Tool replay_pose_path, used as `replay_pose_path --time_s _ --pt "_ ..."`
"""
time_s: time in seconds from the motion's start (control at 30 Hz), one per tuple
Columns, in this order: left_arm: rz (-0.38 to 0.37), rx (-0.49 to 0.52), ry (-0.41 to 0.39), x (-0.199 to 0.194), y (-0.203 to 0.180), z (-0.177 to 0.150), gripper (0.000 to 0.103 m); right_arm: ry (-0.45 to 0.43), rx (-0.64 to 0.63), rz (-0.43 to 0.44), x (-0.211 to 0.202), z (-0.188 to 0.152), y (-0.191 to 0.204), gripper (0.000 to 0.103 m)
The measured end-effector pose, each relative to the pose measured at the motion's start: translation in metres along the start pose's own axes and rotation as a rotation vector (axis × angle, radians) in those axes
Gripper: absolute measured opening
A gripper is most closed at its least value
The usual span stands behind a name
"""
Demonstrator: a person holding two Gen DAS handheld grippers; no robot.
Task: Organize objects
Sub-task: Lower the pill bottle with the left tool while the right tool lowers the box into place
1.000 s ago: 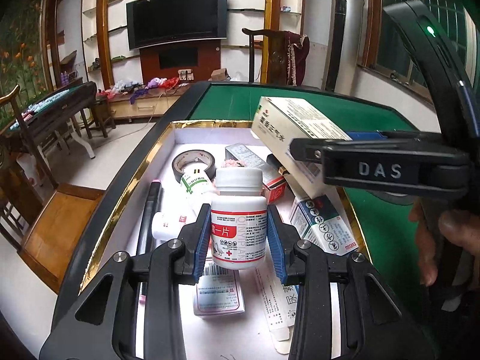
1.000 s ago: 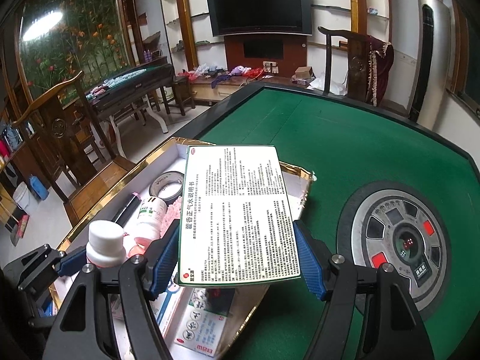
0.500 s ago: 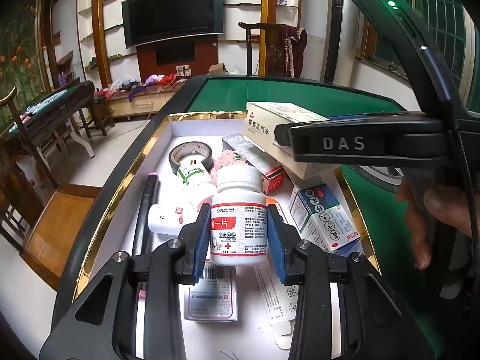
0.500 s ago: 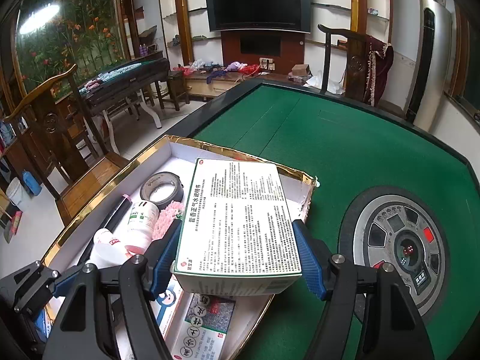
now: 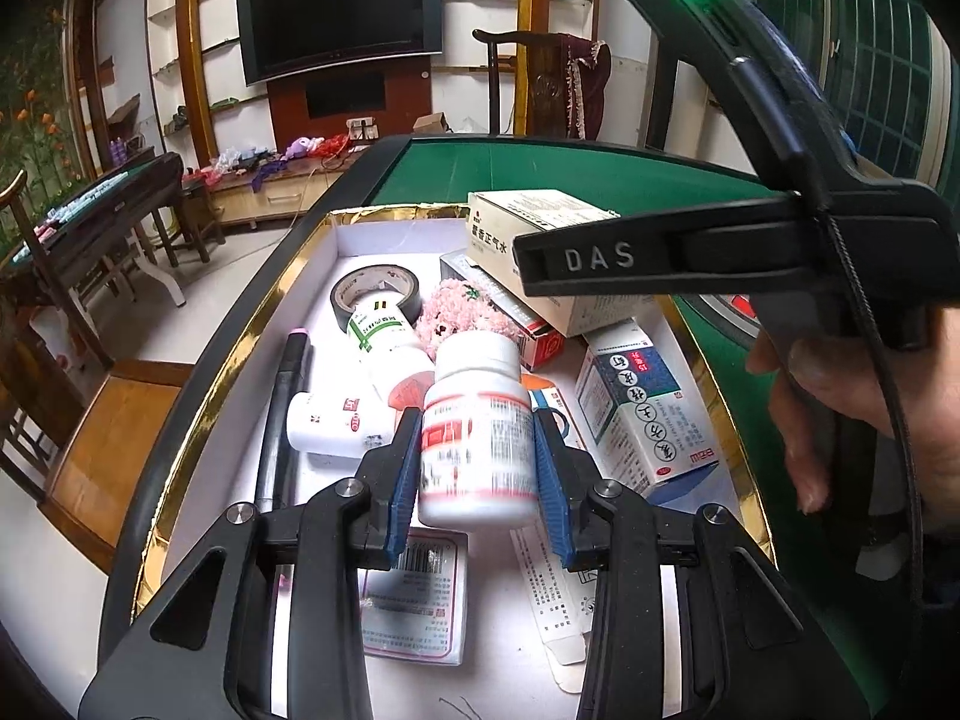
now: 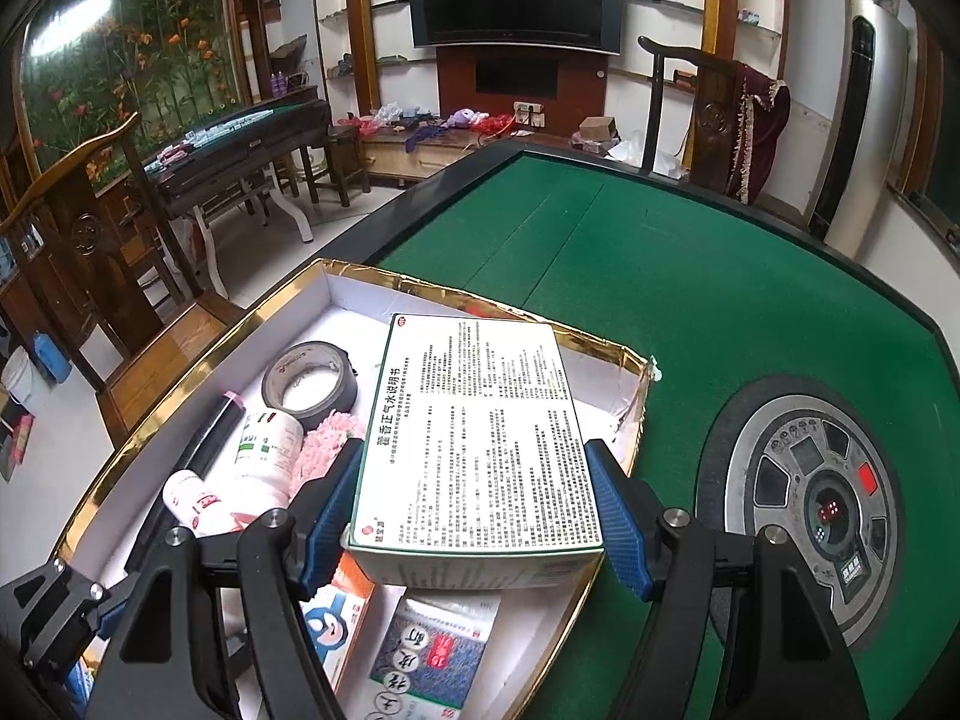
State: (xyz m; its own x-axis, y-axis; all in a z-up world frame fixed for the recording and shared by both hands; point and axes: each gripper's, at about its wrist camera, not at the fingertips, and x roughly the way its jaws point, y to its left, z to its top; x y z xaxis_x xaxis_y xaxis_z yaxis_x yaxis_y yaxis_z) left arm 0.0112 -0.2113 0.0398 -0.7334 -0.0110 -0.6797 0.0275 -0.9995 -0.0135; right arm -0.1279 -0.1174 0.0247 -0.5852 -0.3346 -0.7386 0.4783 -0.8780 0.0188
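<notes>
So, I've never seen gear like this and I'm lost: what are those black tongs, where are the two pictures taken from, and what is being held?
They are hand-held two-finger grippers; a person holds one in each hand. Each carries a wide-angle camera looking along its fingers, so there is one picture per gripper. The left gripper clamps a white plastic pill bottle. The right gripper clamps a flat white medicine carton. Below both sits a shallow gold-rimmed white tray on a green felt table, holding a black tape roll, more bottles and boxes. The person's hand shows in the left view.
</notes>
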Motion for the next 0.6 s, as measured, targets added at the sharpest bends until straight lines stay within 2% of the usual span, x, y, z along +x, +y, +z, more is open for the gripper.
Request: replay_pose_path --time_s 0.6 --pt "0.009 -0.006 0.036 0.011 0.001 -0.004 0.035 0.03 -0.003 -0.004 0.019 0.015 0.001 0.071"
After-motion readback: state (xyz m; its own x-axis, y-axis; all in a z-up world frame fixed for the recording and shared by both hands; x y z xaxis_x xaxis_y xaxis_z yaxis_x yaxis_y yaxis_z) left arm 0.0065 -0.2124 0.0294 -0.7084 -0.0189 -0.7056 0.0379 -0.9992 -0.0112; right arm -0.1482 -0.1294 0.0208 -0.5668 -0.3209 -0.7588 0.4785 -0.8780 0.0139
